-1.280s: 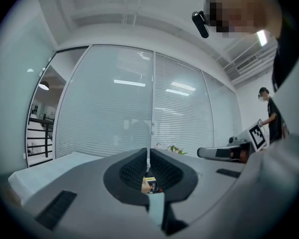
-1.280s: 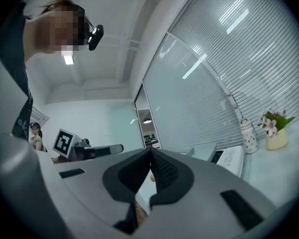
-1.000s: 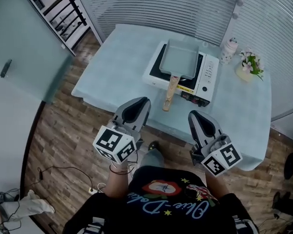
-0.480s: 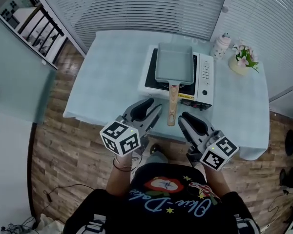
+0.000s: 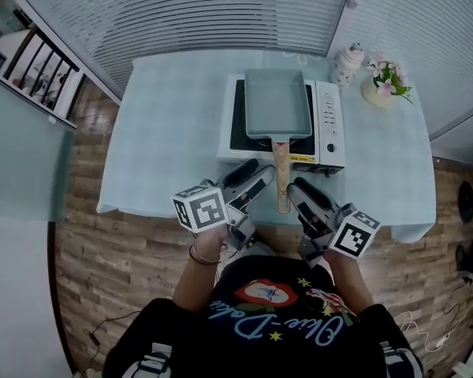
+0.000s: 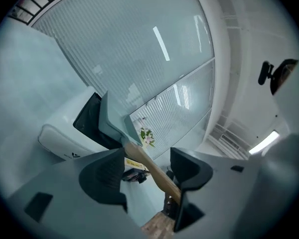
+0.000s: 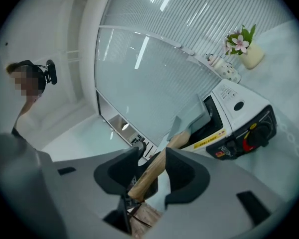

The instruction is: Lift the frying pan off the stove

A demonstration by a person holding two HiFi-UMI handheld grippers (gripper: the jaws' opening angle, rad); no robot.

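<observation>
- Shows a rectangular grey-blue frying pan (image 5: 276, 103) lying flat on the black top of a white stove (image 5: 329, 124), which stands toward the far side of a pale blue table (image 5: 165, 132).
- Runs the pan's long axis from the far side of the table toward the person.
- Points the wooden handle (image 5: 281, 181) straight back at the person, out past the stove's front edge and over the cloth, ending near the table's near edge.
- Places the left gripper (image 5: 260, 176) just beside the handle on its left, aimed forward and slightly rightward at it.
- In the left gripper view, finds those jaws wide apart and opening, with the handle crossing the gap on a slant, closer to the right-hand jaw. Shows neither pad pressing on it.
- Places the right gripper (image 5: 296, 187) just beside the handle's free end, on its right, aimed forward and slightly leftward.
- In the right gripper view, finds those jaws apart, less widely, and opening, with the handle's end lying in the gap. Shows no clamping, though the view does not settle whether there is a light touch on one pad.
- Sets a small white jar (image 5: 348, 60) and a pot of flowers (image 5: 382, 85) at the table's far right corner, beyond the stove and well apart from both grippers.
</observation>
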